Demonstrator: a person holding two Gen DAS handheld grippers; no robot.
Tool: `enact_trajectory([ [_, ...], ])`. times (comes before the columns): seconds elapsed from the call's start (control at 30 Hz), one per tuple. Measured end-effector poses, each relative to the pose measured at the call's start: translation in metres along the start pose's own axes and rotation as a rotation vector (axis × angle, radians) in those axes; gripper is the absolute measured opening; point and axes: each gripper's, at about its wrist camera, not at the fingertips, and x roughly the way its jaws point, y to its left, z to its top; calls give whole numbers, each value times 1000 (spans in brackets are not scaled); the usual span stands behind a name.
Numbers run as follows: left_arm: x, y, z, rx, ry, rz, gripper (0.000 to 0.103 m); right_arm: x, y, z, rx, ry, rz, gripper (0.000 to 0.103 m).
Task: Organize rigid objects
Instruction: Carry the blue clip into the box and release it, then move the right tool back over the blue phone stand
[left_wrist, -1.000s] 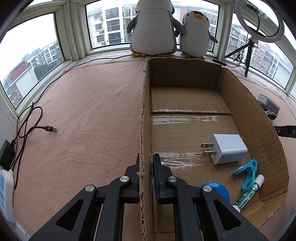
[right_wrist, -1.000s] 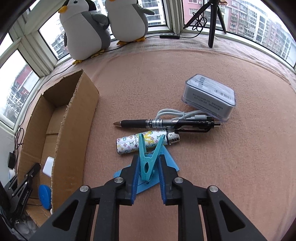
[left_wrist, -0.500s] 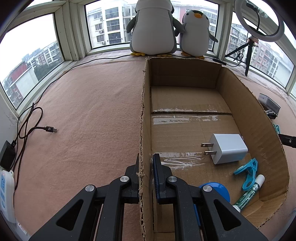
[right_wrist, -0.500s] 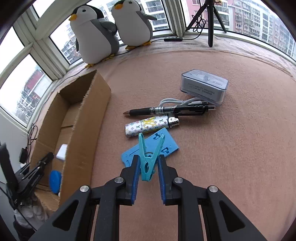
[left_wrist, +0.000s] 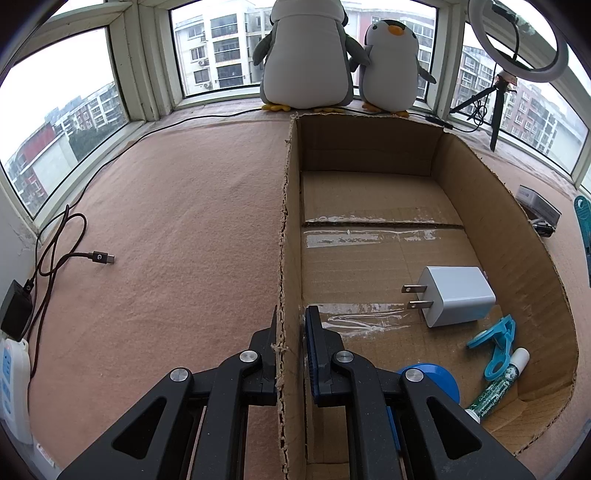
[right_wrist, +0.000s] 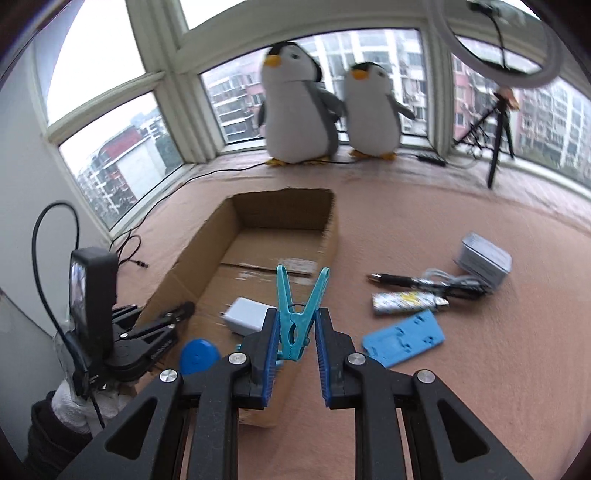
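Clothespin (right_wrist: 296, 317), teal, sits pinched in my right hand-held gripper (right_wrist: 295, 334), raised over the cardboard box (right_wrist: 207, 258) near the white charger (right_wrist: 245, 315). My left hand-held gripper (left_wrist: 291, 332) clamps the box's side wall, jaws narrow.

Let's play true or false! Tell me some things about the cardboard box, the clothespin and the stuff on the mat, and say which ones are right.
1. The right tool is holding a teal clothespin. True.
2. The cardboard box has nothing in it. False: a white charger plug, a blue clip, a blue round lid and a green tube lie inside.
3. The left tool is pinching the box's wall. True.
4. The black pen is inside the box. False: it lies on the mat, outside.
5. One plush penguin sits at the window. False: a second penguin sits beside it.
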Motion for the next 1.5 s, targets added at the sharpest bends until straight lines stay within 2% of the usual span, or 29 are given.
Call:
enact_trajectory([
  [0.33, -1, 0, 0, -6, -2, -3, 10, 18, 39, -2, -77, 20, 45, 17],
  [0.7, -1, 1, 0, -7, -3, -4, 10, 40, 44, -8, -83, 80, 53, 17],
  [0.87, -1, 1, 0, -7, -2, -3, 10, 40, 46, -10, -96, 80, 53, 18],
  [0.9, -1, 1, 0, -7, -2, -3, 10, 39, 47, -11, -99, 77, 48, 19],
  [0.97, -1, 1, 0, -8, -2, -3, 10, 38, 47, -10, -97, 70, 49, 29],
  [1.03, -1, 1, 0, -7, -2, -3, 10, 36, 46, -10, -96, 65, 50, 30],
  [1.17, -1, 1, 0, -6, -3, -2, 10, 31, 43, -10, -88, 54, 48, 41],
  [1.37, -1, 1, 0, -6, -2, -2, 10, 16, 26, -10, -38, 33, 84, 42],
  [1.5, -1, 1, 0, -5, -3, -1, 10, 4, -2, -13, 0, 43, 60, 42],
])
